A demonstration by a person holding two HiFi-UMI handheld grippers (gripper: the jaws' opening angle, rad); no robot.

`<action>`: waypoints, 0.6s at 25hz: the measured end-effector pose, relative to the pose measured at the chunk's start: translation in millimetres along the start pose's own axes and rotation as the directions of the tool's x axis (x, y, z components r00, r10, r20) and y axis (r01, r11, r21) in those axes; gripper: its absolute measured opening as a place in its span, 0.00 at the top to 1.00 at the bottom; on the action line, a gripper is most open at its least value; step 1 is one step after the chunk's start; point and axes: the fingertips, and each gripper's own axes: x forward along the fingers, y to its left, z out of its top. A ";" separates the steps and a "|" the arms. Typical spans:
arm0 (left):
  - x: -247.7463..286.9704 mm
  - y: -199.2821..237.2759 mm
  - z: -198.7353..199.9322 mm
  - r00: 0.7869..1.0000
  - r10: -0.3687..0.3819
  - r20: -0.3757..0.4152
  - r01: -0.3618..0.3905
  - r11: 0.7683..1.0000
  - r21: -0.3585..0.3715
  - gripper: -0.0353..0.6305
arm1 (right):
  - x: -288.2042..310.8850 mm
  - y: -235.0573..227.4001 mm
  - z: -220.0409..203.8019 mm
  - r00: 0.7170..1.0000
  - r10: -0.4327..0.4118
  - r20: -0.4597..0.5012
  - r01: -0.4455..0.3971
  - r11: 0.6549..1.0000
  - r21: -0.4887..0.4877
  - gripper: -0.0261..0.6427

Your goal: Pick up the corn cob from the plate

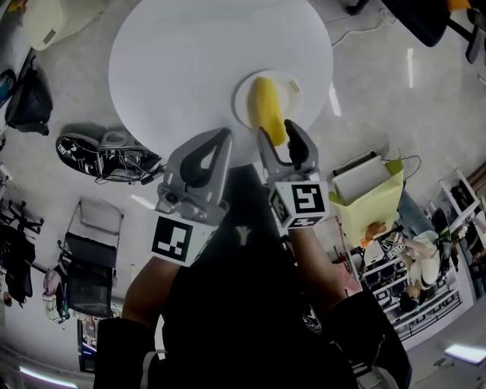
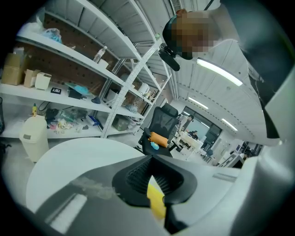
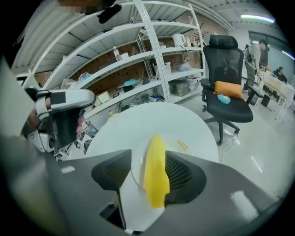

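Observation:
A yellow corn cob (image 1: 266, 106) lies on a small white plate (image 1: 292, 85) near the front edge of a round white table (image 1: 190, 61). My right gripper (image 1: 276, 129) is open and tilted down over the plate, its jaws on either side of the cob's near end. In the right gripper view the corn cob (image 3: 156, 166) lies between the two dark pads and close beside the right one, resting on the plate (image 3: 179, 140). My left gripper (image 1: 216, 144) hangs to the left of the plate with its jaws together. A sliver of yellow (image 2: 156, 198) shows through their slit.
Metal shelving (image 3: 138, 60) and a black office chair (image 3: 228, 87) stand beyond the table. On the floor are shoes and a bag (image 1: 106, 156) at the left, a folding chair (image 1: 91, 251), a white bin (image 1: 45, 19) and a yellow bag (image 1: 376, 205) at the right.

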 end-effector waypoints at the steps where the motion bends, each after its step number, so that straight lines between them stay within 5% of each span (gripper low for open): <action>1: 0.8 1.6 -0.9 1.000 0.000 -0.004 0.000 1.000 -0.002 0.94 | 2.4 -1.3 -0.8 1.000 -0.003 -0.007 0.003 1.000 -0.005 0.60; 15: 14.6 20.4 -7.8 1.000 0.006 -0.031 -0.009 0.998 -0.067 0.94 | 30.7 -14.5 -19.5 0.992 -0.007 -0.130 0.007 1.000 -0.005 0.52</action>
